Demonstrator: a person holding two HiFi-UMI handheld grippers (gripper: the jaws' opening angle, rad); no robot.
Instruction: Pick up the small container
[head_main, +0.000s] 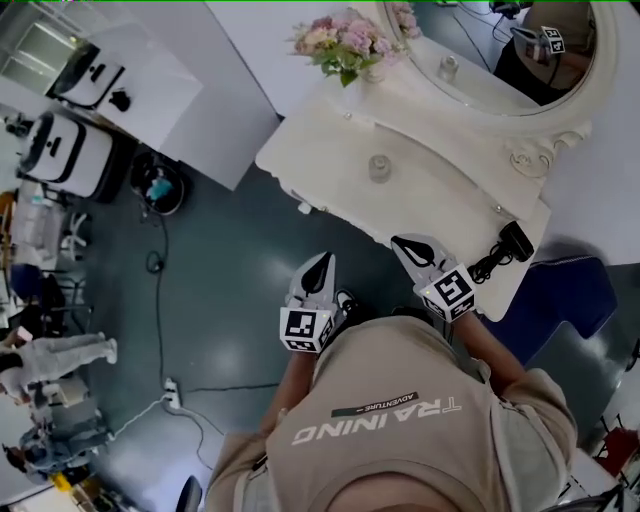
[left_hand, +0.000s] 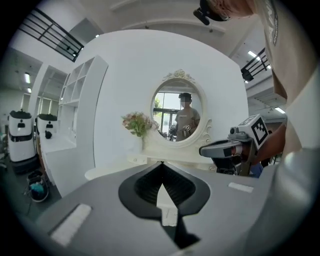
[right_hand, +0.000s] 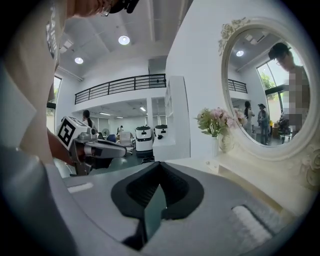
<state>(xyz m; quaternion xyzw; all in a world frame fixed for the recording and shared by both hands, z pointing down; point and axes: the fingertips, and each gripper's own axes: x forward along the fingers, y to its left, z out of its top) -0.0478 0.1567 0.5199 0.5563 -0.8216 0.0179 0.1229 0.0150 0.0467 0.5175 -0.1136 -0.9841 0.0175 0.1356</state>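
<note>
Beige shirt (head_main: 400, 430) of the person fills the bottom of the head view and hides both arms. Left gripper (head_main: 323, 262): jaws pressed together, nothing between them, held over the grey floor (head_main: 230, 260) short of the counter (head_main: 440, 190). Right gripper (head_main: 400, 242): jaws likewise together and empty, tips at the counter's near edge. Small container (head_main: 379, 167) stands on the white counter, well apart from both grippers, near the flowers (head_main: 345, 42); it looks clear and low, its detail too small to read. Neither gripper view shows it plainly. Oval mirror (head_main: 520, 60) is cut off by the top edge. Black corded item (head_main: 513, 242) on the counter's right end, unidentifiable.
</note>
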